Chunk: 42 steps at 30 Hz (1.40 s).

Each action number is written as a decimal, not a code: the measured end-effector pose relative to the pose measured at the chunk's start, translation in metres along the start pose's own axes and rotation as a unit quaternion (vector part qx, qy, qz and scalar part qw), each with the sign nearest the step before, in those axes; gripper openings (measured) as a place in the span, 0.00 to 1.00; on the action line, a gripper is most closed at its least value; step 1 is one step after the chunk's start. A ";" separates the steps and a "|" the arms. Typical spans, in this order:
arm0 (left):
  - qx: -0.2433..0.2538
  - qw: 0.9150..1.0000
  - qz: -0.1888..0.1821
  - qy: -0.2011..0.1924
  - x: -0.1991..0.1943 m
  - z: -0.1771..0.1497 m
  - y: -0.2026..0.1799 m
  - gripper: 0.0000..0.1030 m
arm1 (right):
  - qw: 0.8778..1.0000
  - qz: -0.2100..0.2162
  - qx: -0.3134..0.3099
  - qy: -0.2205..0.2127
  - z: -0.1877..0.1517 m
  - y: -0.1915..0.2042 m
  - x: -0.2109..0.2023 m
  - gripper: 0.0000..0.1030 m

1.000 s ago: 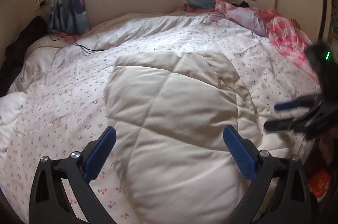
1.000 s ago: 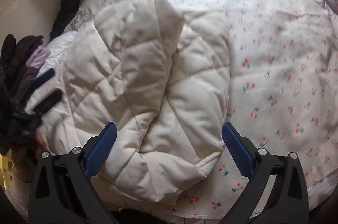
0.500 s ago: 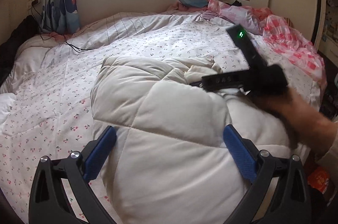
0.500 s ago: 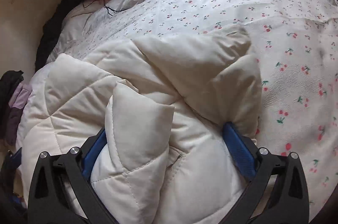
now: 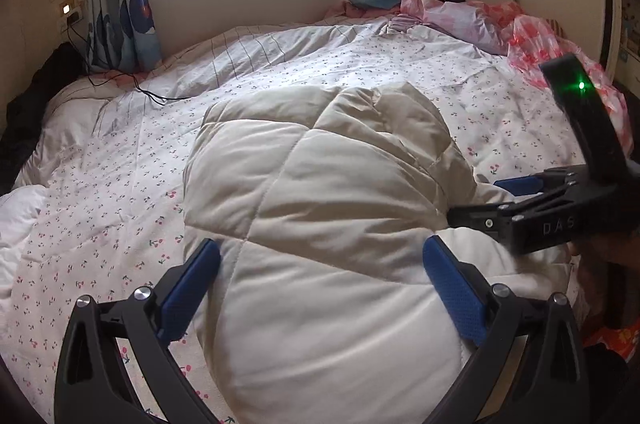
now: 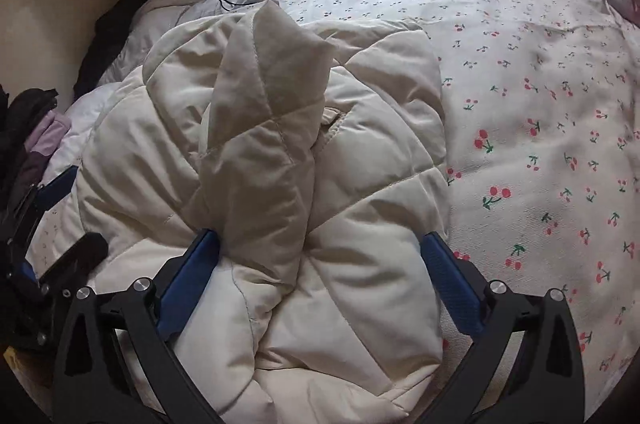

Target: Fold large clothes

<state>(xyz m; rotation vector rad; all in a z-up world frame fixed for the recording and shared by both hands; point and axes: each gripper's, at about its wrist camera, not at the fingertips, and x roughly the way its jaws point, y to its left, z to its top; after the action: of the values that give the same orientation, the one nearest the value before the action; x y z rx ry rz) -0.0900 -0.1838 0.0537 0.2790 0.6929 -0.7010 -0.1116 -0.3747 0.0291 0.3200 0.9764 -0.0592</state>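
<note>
A cream quilted puffer jacket (image 5: 320, 208) lies bunched and partly folded on the bed's near side; it also shows in the right wrist view (image 6: 280, 184), with a sleeve piled on top. My left gripper (image 5: 320, 288) is open, its blue pads straddling the jacket's near end. My right gripper (image 6: 320, 276) is open, with jacket fabric bulging between its pads. The right gripper also shows in the left wrist view (image 5: 480, 198) at the jacket's right edge. The left gripper shows in the right wrist view (image 6: 70, 212) at the left.
The bed is covered by a white cherry-print duvet (image 5: 100, 184). Pink bedding (image 5: 520, 24) is heaped at the far right by the wall. A black cable (image 5: 152, 96) lies at the far left. Dark clothes (image 6: 28, 128) are piled left of the bed.
The right gripper has drawn back from over the jacket to its right edge, leaving a sleeve folded on top. The jacket has become a more compact bundle. The left gripper stayed open over the near end.
</note>
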 end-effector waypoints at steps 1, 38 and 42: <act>-0.006 1.000 -0.002 0.001 -0.002 0.001 0.002 0.94 | 1.000 0.000 0.003 -0.004 -0.001 0.002 -0.007 0.94; -0.013 0.998 0.015 -0.067 -0.107 0.006 -0.009 0.94 | 0.996 -0.073 -0.014 -0.050 -0.049 0.039 -0.082 0.94; -0.039 0.999 0.015 -0.024 -0.090 0.007 -0.008 0.94 | 0.992 -0.099 -0.009 -0.077 -0.040 0.053 -0.098 0.94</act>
<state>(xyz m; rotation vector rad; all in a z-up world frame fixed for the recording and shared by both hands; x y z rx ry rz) -0.1416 -0.1479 0.1183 0.2005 0.6673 -0.6484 -0.1889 -0.3220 0.1016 0.1979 0.8531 -0.2513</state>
